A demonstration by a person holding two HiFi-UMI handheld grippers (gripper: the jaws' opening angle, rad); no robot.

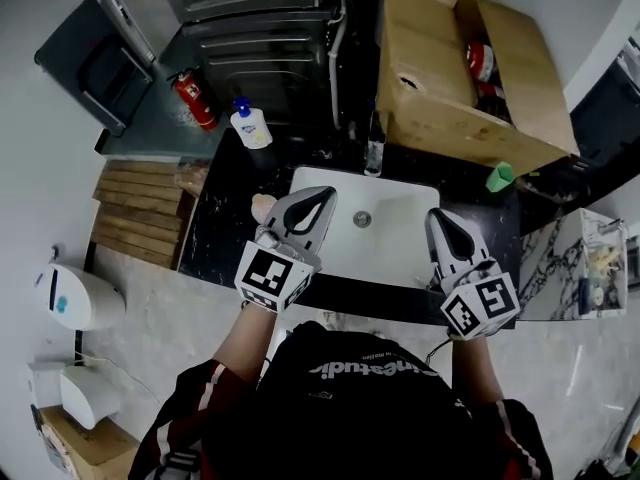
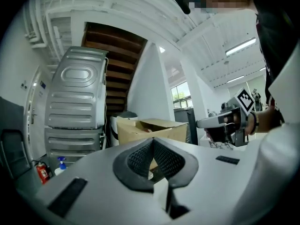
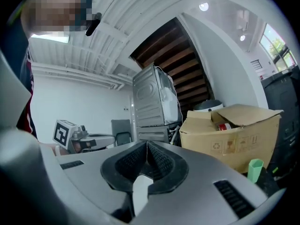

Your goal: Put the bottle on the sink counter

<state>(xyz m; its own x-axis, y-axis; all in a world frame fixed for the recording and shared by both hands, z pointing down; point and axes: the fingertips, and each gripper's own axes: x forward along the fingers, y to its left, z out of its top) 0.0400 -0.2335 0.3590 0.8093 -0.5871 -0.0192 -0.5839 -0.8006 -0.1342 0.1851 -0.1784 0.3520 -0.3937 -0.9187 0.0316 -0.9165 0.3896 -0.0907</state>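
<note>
A white bottle (image 1: 250, 125) with a blue pump top stands upright at the back left of the dark sink counter (image 1: 218, 233). It shows small and low at the left in the left gripper view (image 2: 60, 165). My left gripper (image 1: 325, 196) hovers over the front left of the white basin (image 1: 390, 238), shut, with nothing between its jaws (image 2: 153, 139). My right gripper (image 1: 437, 215) is held over the basin's front right, also shut and empty (image 3: 146, 143). Both point away from me and are well short of the bottle.
A faucet (image 1: 374, 153) rises behind the basin. An open cardboard box (image 1: 450, 78) holding cans sits at the back right, with a green cup (image 1: 499, 177) beside it. A red fire extinguisher (image 1: 196, 99) and a grey washing machine (image 1: 260, 28) stand behind the bottle.
</note>
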